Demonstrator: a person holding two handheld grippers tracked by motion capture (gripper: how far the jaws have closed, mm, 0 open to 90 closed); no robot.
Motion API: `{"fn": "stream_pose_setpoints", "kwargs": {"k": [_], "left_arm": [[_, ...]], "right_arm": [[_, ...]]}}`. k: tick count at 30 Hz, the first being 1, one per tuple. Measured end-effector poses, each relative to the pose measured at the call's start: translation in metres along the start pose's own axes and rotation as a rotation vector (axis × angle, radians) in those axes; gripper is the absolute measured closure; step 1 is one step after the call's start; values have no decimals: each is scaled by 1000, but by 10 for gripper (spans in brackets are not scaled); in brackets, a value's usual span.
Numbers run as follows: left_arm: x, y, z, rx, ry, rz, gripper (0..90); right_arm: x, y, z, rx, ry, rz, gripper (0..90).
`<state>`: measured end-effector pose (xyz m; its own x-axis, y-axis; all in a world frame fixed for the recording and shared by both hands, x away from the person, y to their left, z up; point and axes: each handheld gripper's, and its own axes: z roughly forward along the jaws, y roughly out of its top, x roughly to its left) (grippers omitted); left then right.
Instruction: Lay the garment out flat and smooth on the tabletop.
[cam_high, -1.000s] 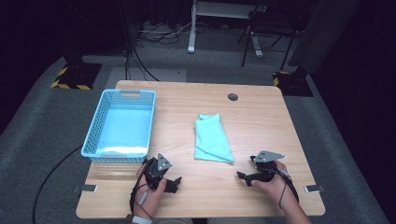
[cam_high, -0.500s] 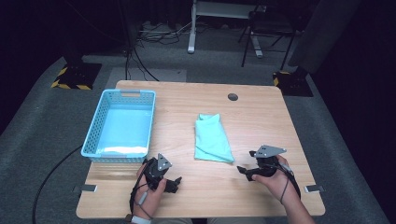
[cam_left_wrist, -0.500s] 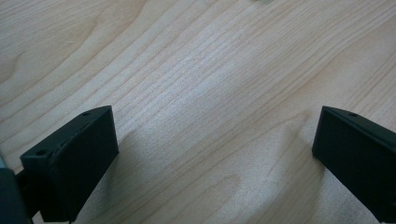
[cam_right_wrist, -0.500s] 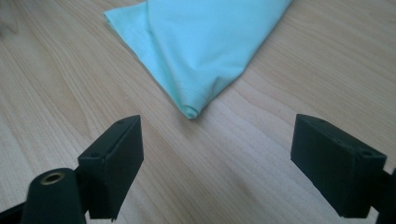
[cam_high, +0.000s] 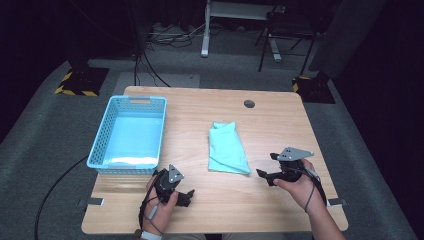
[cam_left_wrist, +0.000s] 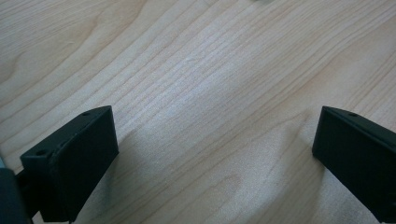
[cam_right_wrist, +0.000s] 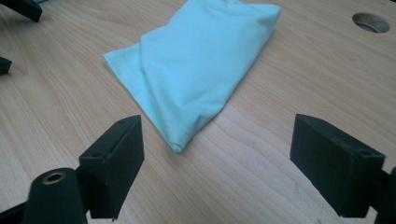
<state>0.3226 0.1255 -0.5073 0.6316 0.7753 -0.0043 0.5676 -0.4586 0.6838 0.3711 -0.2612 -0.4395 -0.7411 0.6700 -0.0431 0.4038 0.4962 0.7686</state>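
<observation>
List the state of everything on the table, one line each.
Cloth: folded, flat on the table, untouched.
Basket: upright, a pale blue layer inside.
Left tongs: open, nothing between them, over bare wood.
Right tongs: open, just closed slightly, nothing between them, pointed at the cloth's near corner.
Table: round hole near the far edge.

1. No text, label, brand or number can be read in any view.
2. The one sign-like marking is yellow-and-black hazard striping (cam_high: 75, 91) on the floor at about ten o'clock from the light wooden desk (cam_high: 220, 200); it carries no words.
</observation>
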Motion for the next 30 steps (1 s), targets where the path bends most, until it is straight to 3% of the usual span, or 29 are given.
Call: {"fn": "stream_pose_setpoints", "kwargs": {"k": [9, 11, 14, 17, 30], "left_arm": [[0, 0, 0, 0, -1, 1, 0], [0, 0, 0, 1, 0, 1, 0], [0, 0, 0, 1, -1, 1, 0], [0, 0, 0, 0, -1, 1, 0], [0, 0, 0, 1, 0, 1, 0]], "right_arm": [[-3, 14, 3, -1, -3, -15, 182], [2, 20, 11, 10, -5, -54, 183], [7, 26, 18, 1, -4, -72, 185], [9, 32, 22, -20, -5, -71, 184], [12, 52, 37, -6, 10, -103, 175]]}}
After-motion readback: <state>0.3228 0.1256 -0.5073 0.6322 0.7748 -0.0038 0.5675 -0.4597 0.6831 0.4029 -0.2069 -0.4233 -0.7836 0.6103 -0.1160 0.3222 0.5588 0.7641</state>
